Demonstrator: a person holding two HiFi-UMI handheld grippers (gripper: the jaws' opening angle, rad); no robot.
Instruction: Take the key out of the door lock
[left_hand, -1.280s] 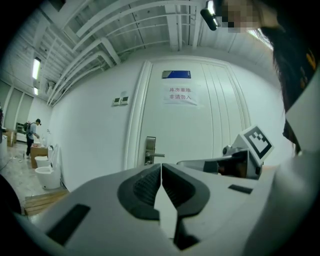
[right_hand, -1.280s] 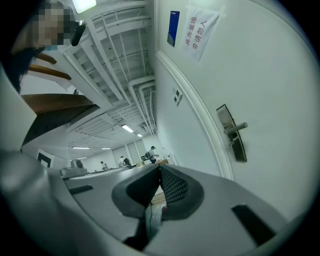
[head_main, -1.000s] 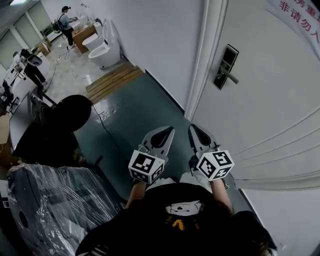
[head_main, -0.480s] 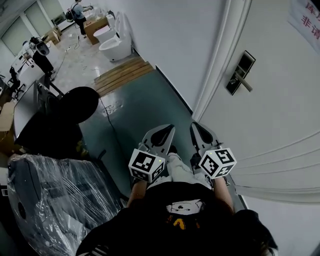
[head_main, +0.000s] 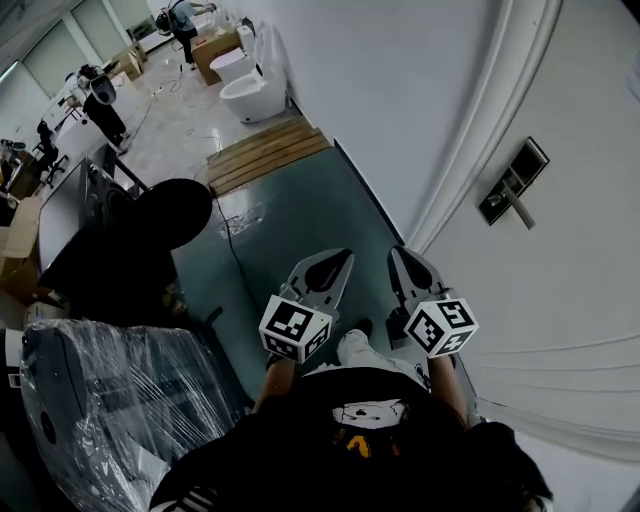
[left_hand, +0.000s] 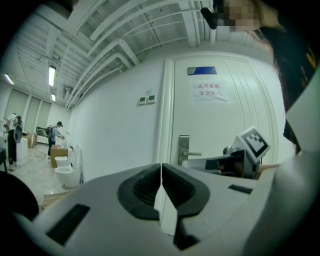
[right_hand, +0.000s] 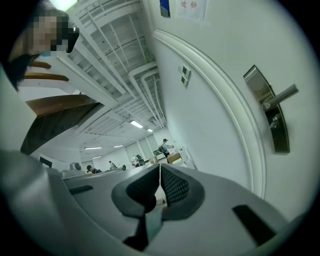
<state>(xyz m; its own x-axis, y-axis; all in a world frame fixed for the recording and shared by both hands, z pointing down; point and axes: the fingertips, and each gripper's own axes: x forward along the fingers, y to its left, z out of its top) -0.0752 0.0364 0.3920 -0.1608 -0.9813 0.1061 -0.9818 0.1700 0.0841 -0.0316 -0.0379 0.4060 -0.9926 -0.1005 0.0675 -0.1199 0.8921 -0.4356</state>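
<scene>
door lock on door at right, toilets far behind left, planks before them

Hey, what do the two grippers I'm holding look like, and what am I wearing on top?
The left gripper and right gripper both have pale grey, tapered shells with dark ribbed pads inside the tips. Each carries a white cube printed with black square markers at its rear. No cables show. The person wears a black top with a small print.
</scene>
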